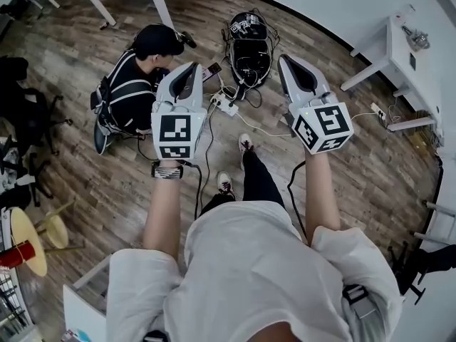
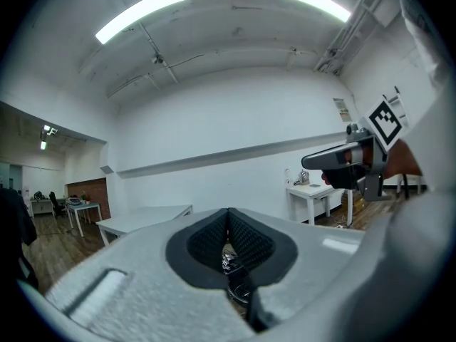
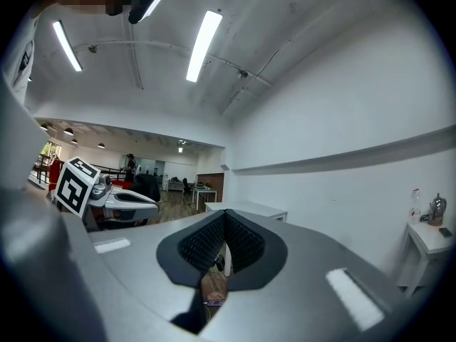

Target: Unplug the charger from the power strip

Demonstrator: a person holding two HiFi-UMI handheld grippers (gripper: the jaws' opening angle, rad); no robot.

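A white power strip [image 1: 226,105] lies on the wooden floor far below, with a dark plug [image 1: 236,94] and several cables on it. Which plug is the charger I cannot tell. Both grippers are held up at about chest height, pointing level, well above the strip. My left gripper [image 1: 190,67] is shut with nothing between its pads; its jaws meet in the left gripper view [image 2: 228,216]. My right gripper [image 1: 286,60] is likewise shut and empty, its tips touching in the right gripper view [image 3: 224,219]. Each gripper shows in the other's view: the right gripper [image 2: 335,167] and the left gripper [image 3: 114,201].
A person in black [image 1: 135,84] crouches on the floor left of the strip. A black device with tangled wires [image 1: 249,45] stands behind it. A second strip [image 1: 380,112] lies by a white table [image 1: 399,48] at right. Chairs [image 1: 28,120] stand left.
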